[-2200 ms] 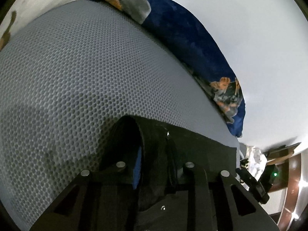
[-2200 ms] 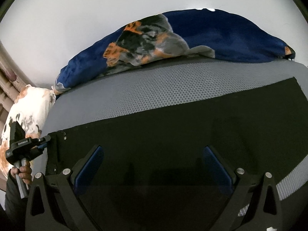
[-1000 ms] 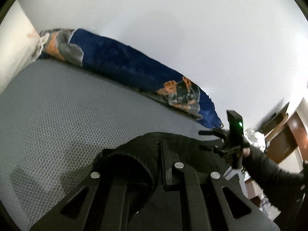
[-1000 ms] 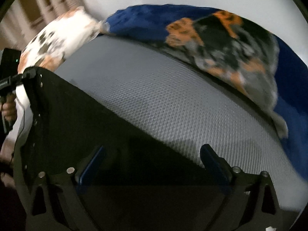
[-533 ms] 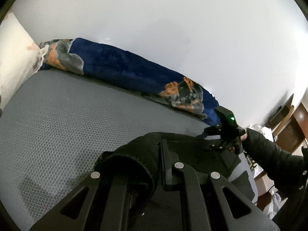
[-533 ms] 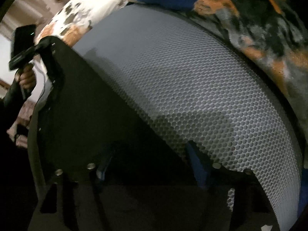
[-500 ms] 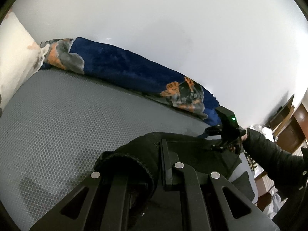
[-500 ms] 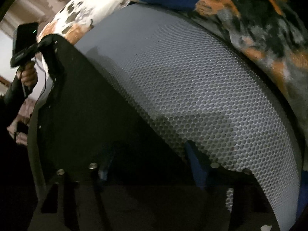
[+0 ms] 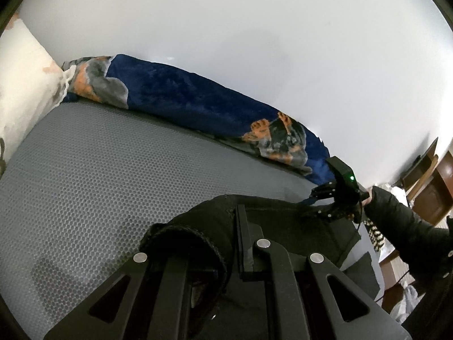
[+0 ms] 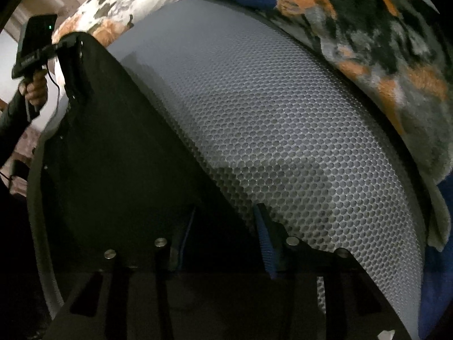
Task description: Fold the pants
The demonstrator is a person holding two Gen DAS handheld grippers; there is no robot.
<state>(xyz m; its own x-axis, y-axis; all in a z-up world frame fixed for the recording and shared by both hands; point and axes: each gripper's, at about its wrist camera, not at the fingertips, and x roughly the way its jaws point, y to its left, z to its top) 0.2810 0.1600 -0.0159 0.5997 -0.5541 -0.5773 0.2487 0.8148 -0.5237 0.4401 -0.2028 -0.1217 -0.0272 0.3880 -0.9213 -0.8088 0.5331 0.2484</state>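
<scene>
Black pants (image 9: 283, 215) lie spread on the bed, and their long edge (image 10: 113, 155) runs diagonally across the right wrist view. My left gripper (image 9: 232, 226) is shut on a bunched corner of the pants. It also shows far off at the top left of the right wrist view as the left gripper (image 10: 66, 44), pinching that corner. My right gripper (image 10: 225, 226) points steeply down over the pants' other end. Its jaws are closing with the fabric edge between the blue pads (image 10: 263, 243), and a gap still shows. From the left wrist view the right gripper (image 9: 317, 201) sits at the far corner.
The grey mesh mattress (image 9: 99, 175) stretches out beyond the pants. A blue blanket with an orange and grey print (image 9: 184, 99) lies along the wall. A floral pillow (image 10: 121, 5) rests at the bed's end. A black sleeve (image 9: 402, 226) and wooden furniture (image 9: 433, 187) are on the right.
The right gripper's jaws have narrowed a lot while it sank and rolled toward the pants' edge. The left gripper kept still, holding the fabric.
</scene>
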